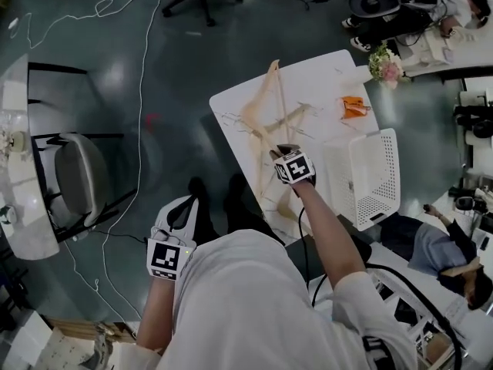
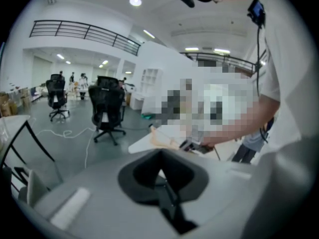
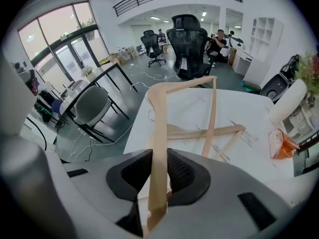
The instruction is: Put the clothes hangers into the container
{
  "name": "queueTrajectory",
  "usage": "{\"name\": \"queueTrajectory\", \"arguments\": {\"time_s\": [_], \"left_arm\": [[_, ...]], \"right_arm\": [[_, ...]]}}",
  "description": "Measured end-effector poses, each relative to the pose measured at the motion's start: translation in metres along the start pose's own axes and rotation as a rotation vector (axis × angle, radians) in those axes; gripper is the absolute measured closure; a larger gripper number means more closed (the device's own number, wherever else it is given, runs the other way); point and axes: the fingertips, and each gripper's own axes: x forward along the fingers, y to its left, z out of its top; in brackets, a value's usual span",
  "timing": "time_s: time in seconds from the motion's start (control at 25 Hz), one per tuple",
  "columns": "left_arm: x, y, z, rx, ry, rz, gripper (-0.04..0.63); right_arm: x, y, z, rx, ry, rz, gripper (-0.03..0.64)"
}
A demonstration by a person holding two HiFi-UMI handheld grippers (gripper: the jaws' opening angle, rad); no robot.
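Right, one wooden hanger (image 3: 158, 133) sat clamped between the jaws of the right gripper (image 1: 286, 151). The pads pressed on one flat arm of it, near that arm's end. The rest of the triangle stuck out ahead, clear of the white bench (image 1: 308, 75). Gripping a straight arm likely made sense because it's thin and flat, so the pads got a firm bite and the hanger couldn't swing much. The gripper pointed steeply down over the bench, so the hanger hung above the pile rather than resting in it.

More hangers (image 3: 199, 132) lay crossed and loose on the bench just beyond, none in the container yet. They overlapped, so a snag between the held one and the pile looked possible.

The white perforated container (image 1: 381, 168) stood at the bench's right side, near the right gripper and apparently empty. That put it handy for a short carry across. An orange packet (image 1: 354, 106) lay beyond it, out of the way.

The left gripper (image 1: 185, 205) was held back by the person's waist, well apart from the bench. Its jaws were closed together on nothing, probably just parked while the right did the work.
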Motion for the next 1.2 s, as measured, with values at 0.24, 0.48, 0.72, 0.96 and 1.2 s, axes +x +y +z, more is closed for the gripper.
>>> {"name": "queueTrajectory", "arguments": {"time_s": [0.24,0.48,0.72,0.96,1.2], "left_arm": [[-0.003,-0.005,0.004,0.035,-0.011,-0.029,0.595],[-0.002,-0.011,0.016,0.069,-0.029,-0.071,0.595],[0.004,-0.022,0.024,0.112,-0.038,-0.125,0.595],[0.012,-0.039,0.029,0.146,-0.042,-0.183,0.595],[0.021,-0.055,0.026,0.177,-0.025,-0.243,0.595]], "right_arm": [[-0.037,0.012,0.002,0.015,-0.069,0.007,0.532],[-0.078,0.021,0.002,0.035,-0.127,0.014,0.532],[-0.126,0.028,-0.004,0.026,-0.165,0.007,0.532],[-0.178,0.029,-0.024,0.056,-0.207,-0.001,0.532],[-0.22,0.021,-0.056,0.138,-0.242,-0.04,0.532]]}}
